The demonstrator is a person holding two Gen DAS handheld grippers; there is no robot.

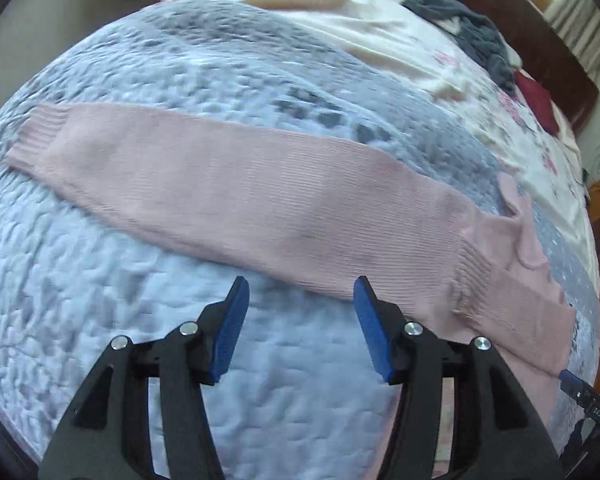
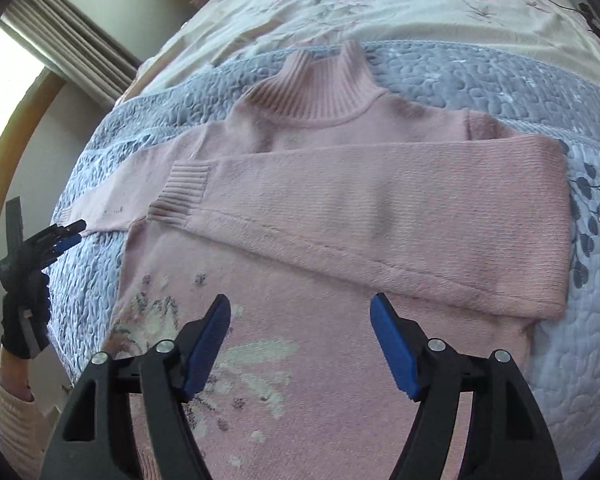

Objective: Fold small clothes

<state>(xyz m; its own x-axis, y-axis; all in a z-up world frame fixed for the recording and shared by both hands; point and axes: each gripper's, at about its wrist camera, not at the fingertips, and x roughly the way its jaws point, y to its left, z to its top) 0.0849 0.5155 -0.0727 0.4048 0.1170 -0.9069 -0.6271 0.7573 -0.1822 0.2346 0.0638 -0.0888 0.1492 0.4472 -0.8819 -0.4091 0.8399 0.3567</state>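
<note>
A pink knit sweater point(image 2: 340, 216) with a ribbed high collar lies flat on a pale blue quilt point(image 2: 500, 92). One sleeve point(image 2: 380, 196) is folded across its chest, cuff toward the left. The other sleeve point(image 1: 228, 184) stretches out straight over the quilt in the left wrist view, cuff at far left. My left gripper point(image 1: 300, 292) hovers open just short of that sleeve's near edge, holding nothing; it also shows at the left edge of the right wrist view, left gripper point(image 2: 66, 234). My right gripper point(image 2: 300, 308) is open above the sweater's embroidered front.
A floral bedsheet point(image 2: 380, 8) covers the far part of the bed. A grey garment point(image 1: 472, 32) and a dark red one point(image 1: 536, 100) lie near the wooden headboard point(image 1: 540, 20). A gloved hand point(image 2: 24, 300) holds the left tool. Curtains point(image 2: 72, 48) hang at left.
</note>
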